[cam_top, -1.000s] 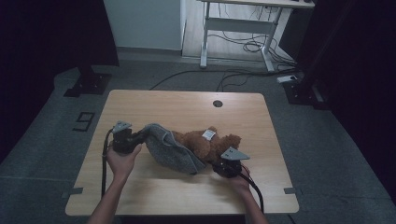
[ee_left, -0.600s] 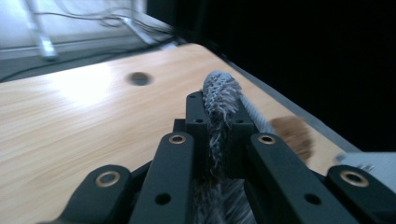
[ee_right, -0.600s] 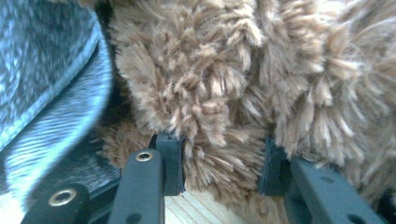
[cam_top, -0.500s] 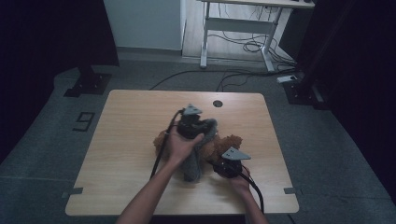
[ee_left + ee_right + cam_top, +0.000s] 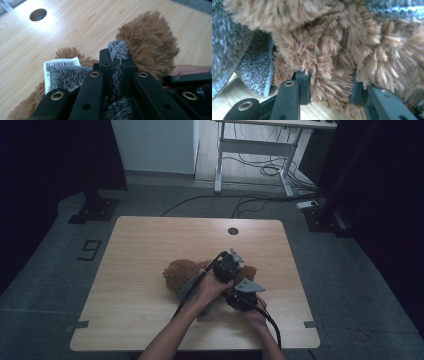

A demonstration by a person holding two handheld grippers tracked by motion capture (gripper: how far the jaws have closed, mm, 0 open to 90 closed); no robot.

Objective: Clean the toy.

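Now the left gripper point(image 5: 227, 266), clamped on the grey knitted garment point(image 5: 117, 53), has swept rightward over the brown teddy bear point(image 5: 182, 272) mid-table, beside the right gripper point(image 5: 243, 296) pinching the bear's fur, so the dressing looks underway.

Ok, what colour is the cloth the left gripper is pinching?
Mottled grey cloth, clearest in the left gripper view.
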